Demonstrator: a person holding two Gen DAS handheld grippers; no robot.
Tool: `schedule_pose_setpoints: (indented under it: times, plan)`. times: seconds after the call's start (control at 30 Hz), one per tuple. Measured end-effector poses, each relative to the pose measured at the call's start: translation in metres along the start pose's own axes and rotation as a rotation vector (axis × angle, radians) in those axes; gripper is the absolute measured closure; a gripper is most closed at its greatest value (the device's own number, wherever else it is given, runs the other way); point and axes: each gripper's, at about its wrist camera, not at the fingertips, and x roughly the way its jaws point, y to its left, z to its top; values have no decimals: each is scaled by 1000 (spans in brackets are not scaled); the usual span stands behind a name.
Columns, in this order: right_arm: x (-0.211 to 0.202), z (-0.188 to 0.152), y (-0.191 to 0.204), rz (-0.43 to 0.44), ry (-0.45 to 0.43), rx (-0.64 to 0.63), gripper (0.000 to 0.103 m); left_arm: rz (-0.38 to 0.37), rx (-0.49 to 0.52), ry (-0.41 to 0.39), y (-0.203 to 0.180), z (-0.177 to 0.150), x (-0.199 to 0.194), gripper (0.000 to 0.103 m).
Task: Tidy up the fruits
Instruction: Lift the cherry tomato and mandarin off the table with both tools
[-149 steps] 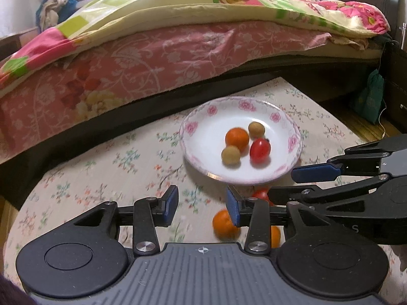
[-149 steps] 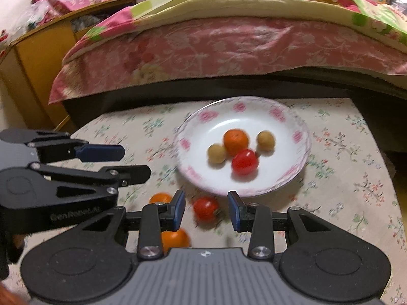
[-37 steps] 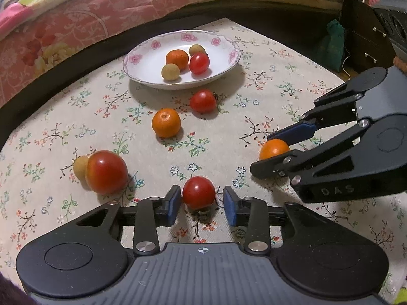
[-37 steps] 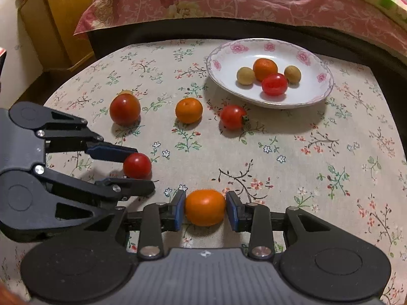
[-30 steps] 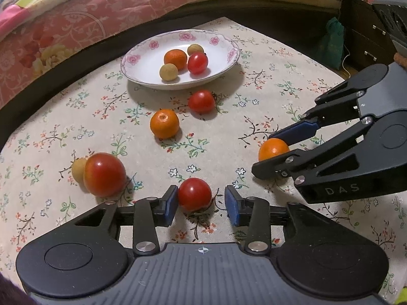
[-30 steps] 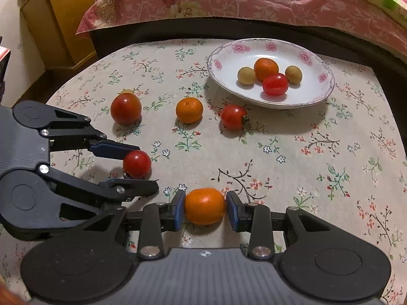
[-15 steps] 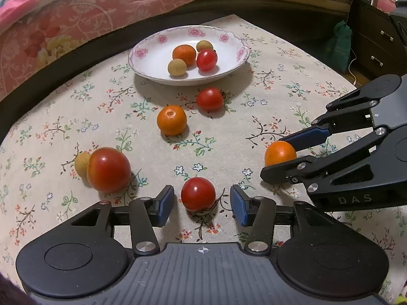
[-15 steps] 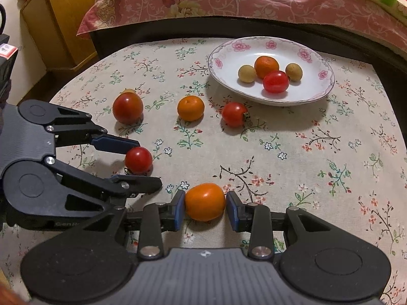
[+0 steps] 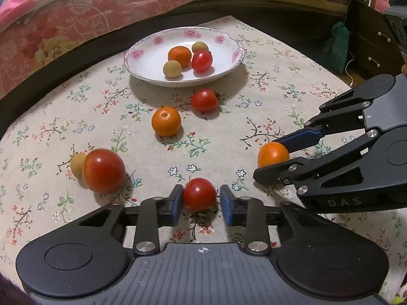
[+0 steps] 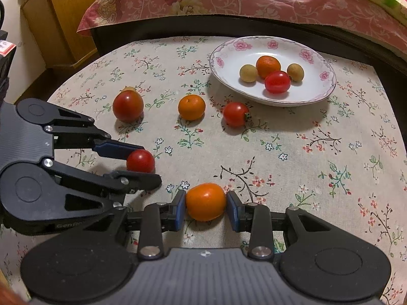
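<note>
A small red tomato (image 9: 199, 197) lies on the flowered tablecloth between the pads of my left gripper (image 9: 201, 204), which have closed in on it. My right gripper (image 10: 206, 211) is shut on an orange (image 10: 205, 201) low over the cloth. Each wrist view shows the other gripper from the side: right gripper (image 9: 269, 158), left gripper (image 10: 143, 164). The white flowered plate (image 9: 229, 48) at the far side holds an orange, a red tomato and two longans. Loose on the cloth are a big tomato (image 9: 103, 170) with a longan (image 9: 76, 165) behind it, an orange (image 9: 166, 121) and a tomato (image 9: 204, 100).
A bed with a pink flowered cover (image 9: 89, 12) runs along the far side of the round table. A wooden cabinet (image 10: 63, 12) stands far left and a dark drawer unit (image 9: 374, 38) with a green bag (image 9: 338, 48) far right. The cloth's right half (image 10: 330, 152) is bare.
Both grippers have moved from the plate to the table's near side. The left gripper's fingers spread half a second ago and have now narrowed onto the small tomato. The right stays shut on its orange.
</note>
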Motion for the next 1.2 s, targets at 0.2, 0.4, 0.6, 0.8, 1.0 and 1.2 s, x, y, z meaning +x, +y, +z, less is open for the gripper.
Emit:
schedule_pose_setpoints:
  times: [0.2,0.4,0.6,0.8,1.0,1.2]
  plan:
    - [0,0,1,-3,-4,-3,69,2,3,-2,0,0,0,66]
    - [1,0,0,-2,-1,1,69,2,6,-2,0,-1,1,66]
    - [1,0,0,-2,-2,2,69,7,7,2,-2,-1,0,63]
    - [1,0,1,-3,1,2,69,17,-7,11,1,-2,0,50]
    - [1,0,3,-10,5,-8,69,8,15,8,-3,-3,-1,56]
    - [2,1,3,-7,5,-11,69,-2,32,14,-6,-2,-2,68]
